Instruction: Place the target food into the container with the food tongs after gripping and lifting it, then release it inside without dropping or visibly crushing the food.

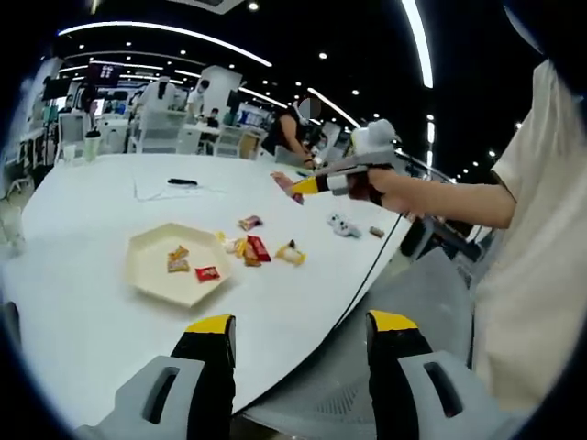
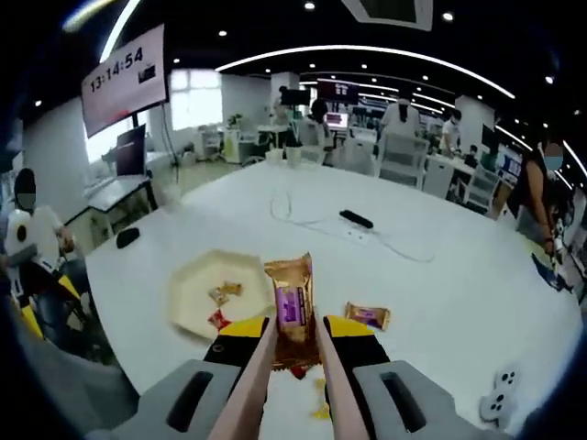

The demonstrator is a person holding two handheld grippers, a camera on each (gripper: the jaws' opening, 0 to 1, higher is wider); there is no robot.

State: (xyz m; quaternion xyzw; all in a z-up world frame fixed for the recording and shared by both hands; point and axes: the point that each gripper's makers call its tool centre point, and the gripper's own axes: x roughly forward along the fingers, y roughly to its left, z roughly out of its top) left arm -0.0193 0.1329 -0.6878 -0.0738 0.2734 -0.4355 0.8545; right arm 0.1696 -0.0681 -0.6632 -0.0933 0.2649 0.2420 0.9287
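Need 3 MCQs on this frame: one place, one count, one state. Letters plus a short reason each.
1. Where is the gold snack packet?
A. between the tongs above the table
B. flat in the tray
C. on the floor

2. How many snacks lie in the hexagonal tray?
A. none
B. two
C. six

3. State of the left tool?
A. shut on a packet
B. open
C. gripping the tray

Key: 1 A, packet stands pinched between the tong arms held by the right tool; 2 B, two wrappers inside the rim; 3 B, nothing sits between its parted yellow-tipped jaws.
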